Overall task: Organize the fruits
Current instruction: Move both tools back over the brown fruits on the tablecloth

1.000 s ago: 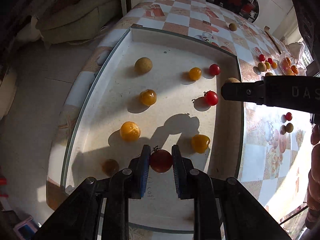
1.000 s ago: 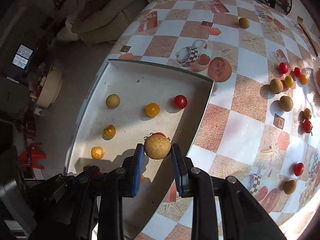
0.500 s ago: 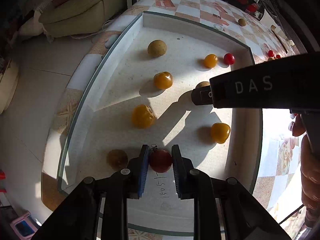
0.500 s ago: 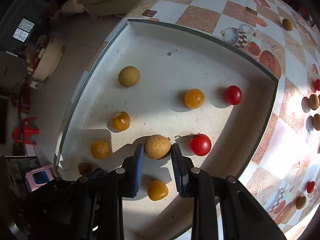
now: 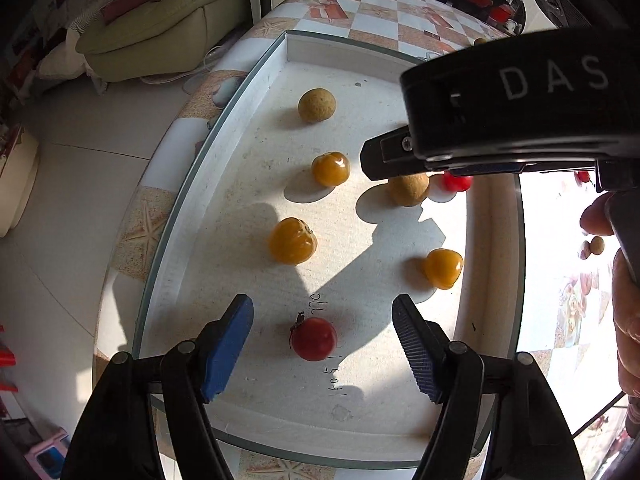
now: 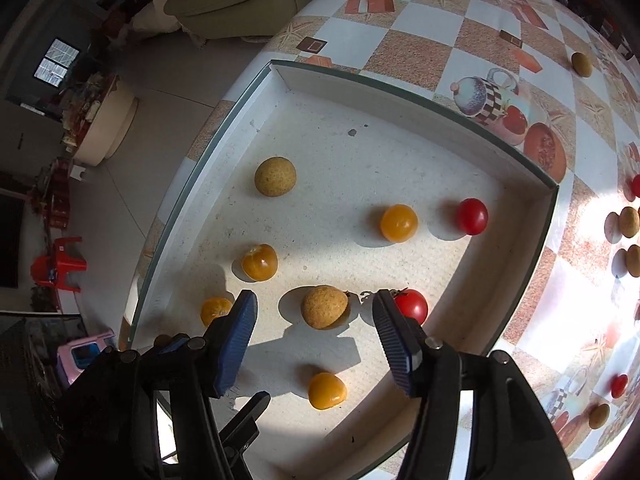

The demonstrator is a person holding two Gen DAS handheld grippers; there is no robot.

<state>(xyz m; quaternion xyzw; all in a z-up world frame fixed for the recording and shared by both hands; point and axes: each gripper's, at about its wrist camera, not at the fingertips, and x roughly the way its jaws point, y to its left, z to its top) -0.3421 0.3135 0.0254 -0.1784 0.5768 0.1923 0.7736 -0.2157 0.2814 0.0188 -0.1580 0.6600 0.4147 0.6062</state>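
A white tray (image 5: 256,184) (image 6: 472,136) holds several small fruits. My left gripper (image 5: 322,344) is open, its fingers on either side of a red tomato (image 5: 313,339) that rests on the tray floor. My right gripper (image 6: 314,320) is open around a tan round fruit (image 6: 323,306) lying on the tray; that fruit also shows in the left wrist view (image 5: 408,189). A red tomato (image 6: 412,306) sits just right of the right finger. Orange fruits (image 5: 292,240) (image 6: 399,223) and another tan fruit (image 6: 275,176) lie around.
The tray stands at the corner of a checkered tablecloth (image 6: 440,32). More red and tan fruits (image 6: 628,222) lie loose on the cloth to the right. The right gripper's body (image 5: 520,108) hangs over the tray's far right part. The floor (image 5: 80,184) drops off to the left.
Both grippers have opened. The left let the red tomato down onto the tray floor; the right let the tan fruit down next to the stemmed red tomato.
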